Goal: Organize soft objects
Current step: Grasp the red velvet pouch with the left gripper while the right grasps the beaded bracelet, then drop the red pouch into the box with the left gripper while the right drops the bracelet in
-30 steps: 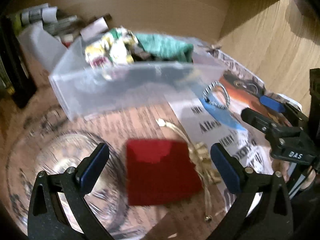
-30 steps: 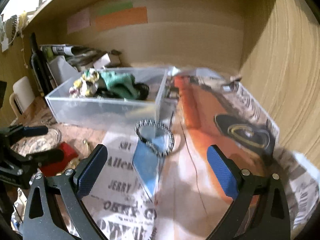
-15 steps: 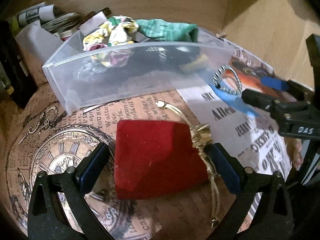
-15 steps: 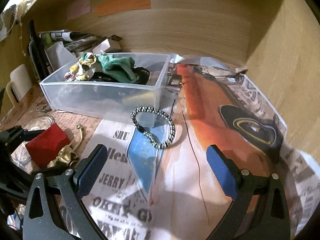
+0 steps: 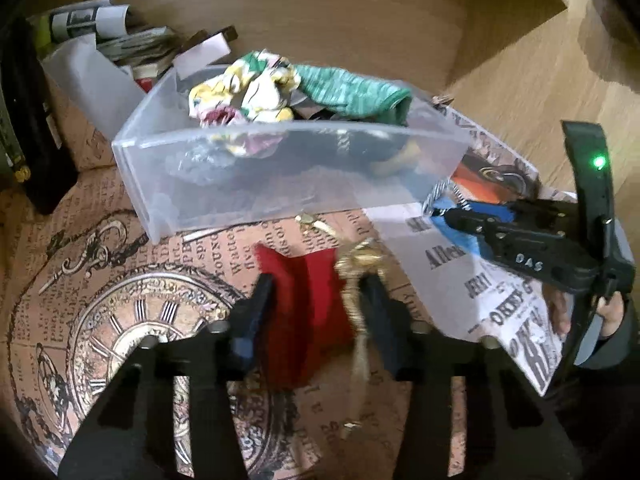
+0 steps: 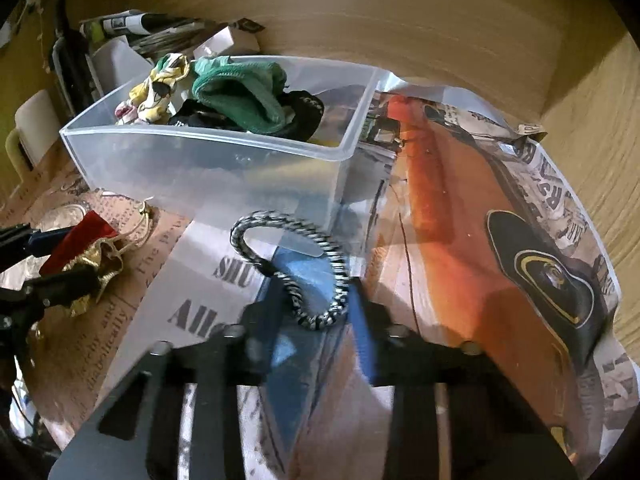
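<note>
My left gripper (image 5: 316,300) is shut on a red velvet pouch (image 5: 304,304) with a gold drawstring top (image 5: 360,264), low over the printed table cover. My right gripper (image 6: 316,312) is shut on a black-and-white braided bracelet (image 6: 296,264), just in front of the clear plastic bin (image 6: 208,168). The bin holds a green knit cloth (image 6: 240,96), a floral cloth (image 6: 160,84) and a dark item (image 6: 304,112). In the left wrist view the bin (image 5: 280,176) stands beyond the pouch and the right gripper (image 5: 452,216) is at the right. The pouch also shows at the left of the right wrist view (image 6: 76,240).
Wooden walls (image 6: 400,20) close the back and right. Papers, rolled sheets and a white box (image 5: 92,72) are stacked at the back left beside a dark object (image 5: 28,120). A printed poster with an orange car (image 6: 460,208) covers the right side of the table.
Both grippers have closed: the left on the red pouch, the right on the bracelet. Both moved forward and down to reach them.
</note>
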`<state>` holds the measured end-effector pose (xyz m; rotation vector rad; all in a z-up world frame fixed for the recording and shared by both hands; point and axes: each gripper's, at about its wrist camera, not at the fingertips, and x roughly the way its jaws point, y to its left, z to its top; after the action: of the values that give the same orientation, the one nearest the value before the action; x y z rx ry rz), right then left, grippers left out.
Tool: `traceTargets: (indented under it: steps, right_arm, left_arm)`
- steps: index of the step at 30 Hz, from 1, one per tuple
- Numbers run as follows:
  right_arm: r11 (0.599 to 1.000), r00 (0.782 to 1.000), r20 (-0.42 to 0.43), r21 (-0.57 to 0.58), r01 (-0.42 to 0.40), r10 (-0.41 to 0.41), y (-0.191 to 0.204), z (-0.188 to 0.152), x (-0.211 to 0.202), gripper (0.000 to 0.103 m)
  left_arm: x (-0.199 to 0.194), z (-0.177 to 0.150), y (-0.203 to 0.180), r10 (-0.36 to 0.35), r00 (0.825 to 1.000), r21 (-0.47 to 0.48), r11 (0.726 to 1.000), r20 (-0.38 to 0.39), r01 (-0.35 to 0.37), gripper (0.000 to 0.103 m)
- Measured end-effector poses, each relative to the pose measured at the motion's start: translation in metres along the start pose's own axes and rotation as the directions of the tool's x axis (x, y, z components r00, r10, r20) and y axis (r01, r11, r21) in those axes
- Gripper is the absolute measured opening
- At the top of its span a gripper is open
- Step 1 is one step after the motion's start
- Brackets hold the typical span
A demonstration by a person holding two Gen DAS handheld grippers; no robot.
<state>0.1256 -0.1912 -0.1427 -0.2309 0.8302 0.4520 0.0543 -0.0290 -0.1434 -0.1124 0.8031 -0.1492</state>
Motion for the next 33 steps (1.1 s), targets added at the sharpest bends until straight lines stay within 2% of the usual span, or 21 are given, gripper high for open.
traceTargets:
  steps: [2, 4, 11, 18, 21, 23, 25, 27, 28, 29, 33]
  right_arm:
    - [1.0, 1.0, 0.009, -0.002, -0.002, 0.002, 0.003, -0.002, -0.003, 0.016]
    - [1.0, 1.0, 0.02, 0.001, -0.017, 0.017, 0.005, -0.003, -0.007, 0.014]
    - [0.997, 0.992, 0.107, 0.03, -0.069, 0.065, 0.009, -0.001, -0.037, 0.008]
    - [0.995, 0.972, 0.217, 0.026, -0.092, 0.084, 0.011, 0.013, -0.067, 0.008]
    - [0.996, 0.971, 0.221, 0.006, -0.094, 0.09, 0.012, 0.016, -0.069, 0.008]
    - [0.994, 0.976, 0.19, 0.005, -0.109, 0.106, 0.013, 0.016, -0.063, 0.009]
    - [0.992, 0.983, 0.14, -0.001, -0.123, 0.122, 0.015, 0.013, -0.053, 0.023]
    - [0.994, 0.989, 0.104, -0.009, -0.107, 0.108, 0.018, 0.009, -0.042, 0.057]
    - [0.994, 0.99, 0.085, -0.015, -0.109, 0.109, 0.02, 0.007, -0.035, 0.063]
    - [0.993, 0.991, 0.062, -0.02, -0.114, 0.115, 0.021, 0.006, -0.028, 0.066]
    - [0.992, 0.992, -0.038, -0.032, -0.122, 0.121, 0.026, 0.001, 0.001, 0.066]
  left_arm:
    - [-0.005, 0.002, -0.003, -0.002, 1.0, 0.012, 1.0, 0.013, 0.002, 0.03]
    - [-0.011, 0.004, -0.004, -0.001, 1.0, 0.022, 1.0, 0.023, 0.001, 0.025]
    - [-0.026, 0.01, -0.002, 0.009, 0.998, 0.017, 1.0, 0.07, -0.011, 0.024]
    - [-0.054, 0.032, 0.003, 0.032, 0.983, 0.008, 0.999, 0.18, -0.034, 0.024]
    - [-0.061, 0.043, 0.008, 0.048, 0.975, -0.007, 0.999, 0.216, -0.048, 0.024]
    - [-0.064, 0.049, 0.013, 0.06, 0.971, -0.021, 0.998, 0.233, -0.057, 0.024]
    - [-0.065, 0.053, 0.018, 0.071, 0.968, -0.033, 0.997, 0.24, -0.065, 0.024]
    - [-0.065, 0.053, 0.024, 0.075, 0.968, -0.045, 0.997, 0.24, -0.066, 0.024]
    - [-0.064, 0.052, 0.025, 0.078, 0.968, -0.049, 0.996, 0.238, -0.068, 0.024]
    - [-0.064, 0.051, 0.026, 0.08, 0.968, -0.053, 0.996, 0.236, -0.07, 0.024]
    - [-0.061, 0.05, 0.029, 0.092, 0.97, -0.056, 0.995, 0.226, -0.081, 0.024]
